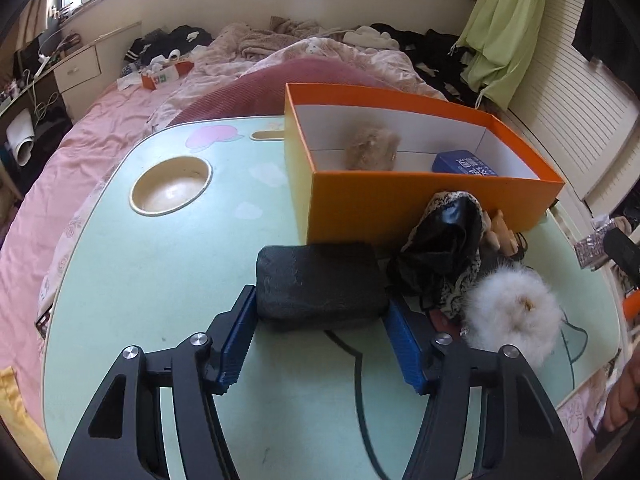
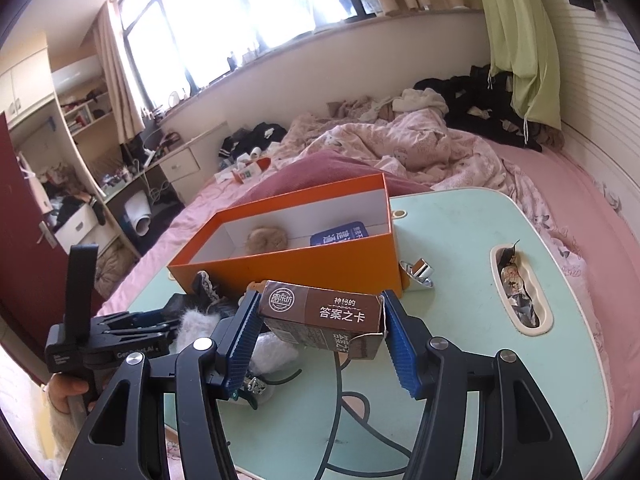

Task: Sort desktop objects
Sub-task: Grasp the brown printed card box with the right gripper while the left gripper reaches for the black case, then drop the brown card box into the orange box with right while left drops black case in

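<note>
My left gripper [image 1: 320, 304] is shut on a black textured pouch [image 1: 320, 284], low over the mint-green lap table [image 1: 160, 272], just in front of the orange box [image 1: 400, 204]. My right gripper [image 2: 320, 320] is shut on a brown card box [image 2: 324, 320] with white Chinese print, held above the table [image 2: 460, 320] in front of the orange box [image 2: 304, 268]. Inside the box lie a tan fur pompom [image 1: 372, 148] and a blue packet [image 1: 464, 164]. A white fluffy pompom [image 1: 512, 312] and black lace cloth [image 1: 444, 248] lie to the right of the pouch.
A round cup recess [image 1: 172, 184] is sunk in the table at the left. A slot [image 2: 520, 292] at the table's right holds wrappers. A metal clip [image 2: 420, 272] lies by the box corner. The pink bed [image 2: 560, 184] surrounds the table.
</note>
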`<state>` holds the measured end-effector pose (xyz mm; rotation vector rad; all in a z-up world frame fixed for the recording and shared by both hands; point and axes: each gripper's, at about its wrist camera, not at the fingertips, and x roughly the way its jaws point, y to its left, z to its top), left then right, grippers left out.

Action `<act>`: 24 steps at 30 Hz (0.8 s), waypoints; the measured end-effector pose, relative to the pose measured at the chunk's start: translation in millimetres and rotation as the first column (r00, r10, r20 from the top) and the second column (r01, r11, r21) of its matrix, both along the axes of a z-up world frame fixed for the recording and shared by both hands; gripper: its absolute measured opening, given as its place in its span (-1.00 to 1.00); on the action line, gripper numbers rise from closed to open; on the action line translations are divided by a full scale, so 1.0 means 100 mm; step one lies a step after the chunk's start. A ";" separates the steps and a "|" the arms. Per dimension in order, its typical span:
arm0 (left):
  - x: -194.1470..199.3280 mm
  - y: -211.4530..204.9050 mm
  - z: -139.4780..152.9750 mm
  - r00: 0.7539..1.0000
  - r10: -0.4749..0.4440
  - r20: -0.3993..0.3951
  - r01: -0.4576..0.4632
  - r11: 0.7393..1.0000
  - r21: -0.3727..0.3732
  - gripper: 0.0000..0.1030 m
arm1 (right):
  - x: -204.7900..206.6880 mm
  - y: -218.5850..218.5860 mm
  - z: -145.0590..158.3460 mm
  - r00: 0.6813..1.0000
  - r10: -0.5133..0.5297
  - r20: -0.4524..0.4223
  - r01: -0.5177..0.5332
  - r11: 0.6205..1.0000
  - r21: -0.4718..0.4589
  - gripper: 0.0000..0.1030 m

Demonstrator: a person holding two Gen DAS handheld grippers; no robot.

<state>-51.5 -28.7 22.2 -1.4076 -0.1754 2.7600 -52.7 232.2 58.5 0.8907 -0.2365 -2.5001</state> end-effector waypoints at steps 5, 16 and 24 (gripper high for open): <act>0.21 -0.17 0.02 0.998 0.034 -0.055 -0.033 0.999 0.010 0.19 | -0.01 0.02 0.02 1.000 -0.006 -0.009 0.006 1.000 0.002 0.14; 0.09 -0.03 0.73 0.969 -0.013 -0.247 0.024 0.999 0.041 0.20 | -0.31 -0.20 0.31 0.995 0.010 -0.102 -0.010 1.000 0.004 0.14; -0.66 0.24 0.56 0.987 0.003 -0.159 0.001 1.000 0.028 0.20 | -0.80 -0.60 0.18 0.993 0.010 -0.118 0.005 0.992 0.129 0.15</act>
